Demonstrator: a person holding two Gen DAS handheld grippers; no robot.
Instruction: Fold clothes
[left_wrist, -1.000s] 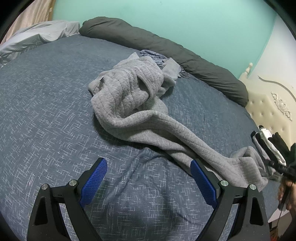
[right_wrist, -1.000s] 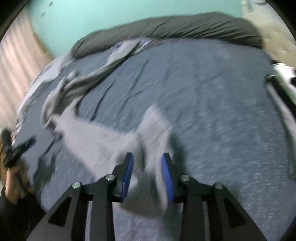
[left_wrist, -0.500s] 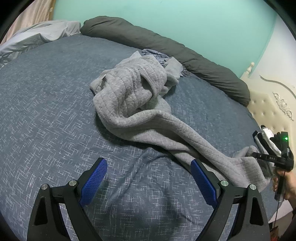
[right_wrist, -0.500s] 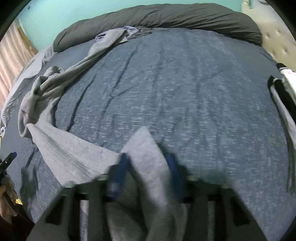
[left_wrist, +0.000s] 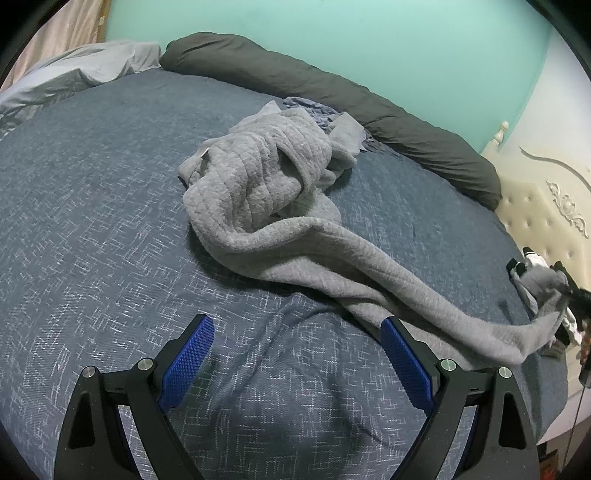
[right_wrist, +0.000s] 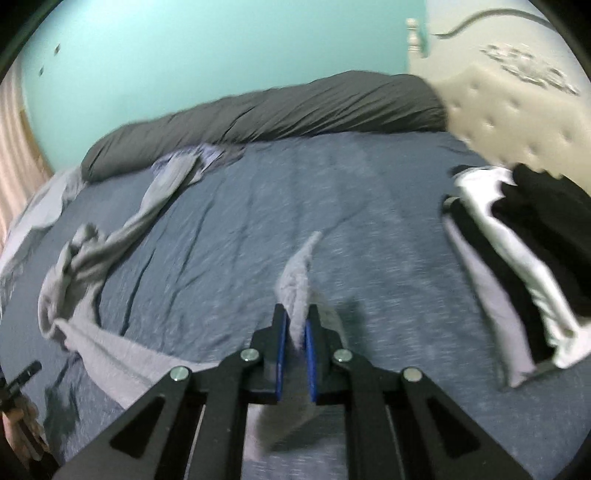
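While the grey garment sprawls over the blue bedspread, the parts sit as follows, each placed against that garment.

Pale sheet: bunched grey-white sheet (left_wrist: 85, 70) at the far left corner of the bed, well apart from the garment's heap.

Bedspread: blue flecked bedspread (left_wrist: 92, 229) under the whole garment, wrinkled just left of its long stretched part.

Left gripper: left gripper (left_wrist: 295, 345) hovers over bare bedspread on the near side of the garment, blue pads (left_wrist: 190, 360) spread wide with nothing between them; its right-hand finger stands just beside the garment's long strip, and whether it touches I cannot tell.

Garment: grey quilted garment (left_wrist: 258, 184) lies bunched in a heap mid-bed, one long strip trailing from the heap toward the right edge of the bed.

Bolster: dark grey bolster (left_wrist: 332, 88) runs along the turquoise wall beyond the heap; a bluish cloth (left_wrist: 314, 110) lies between the two, touching the heap.

Right gripper: right gripper (right_wrist: 295, 325) at the far right end of the strip, jaws just closing and now pinching the raised cloth end, which sticks out past the pads.

Folded stack: black and white folded clothes (right_wrist: 517, 258) by the cream headboard (right_wrist: 517, 122), right of the pinched end and near it.
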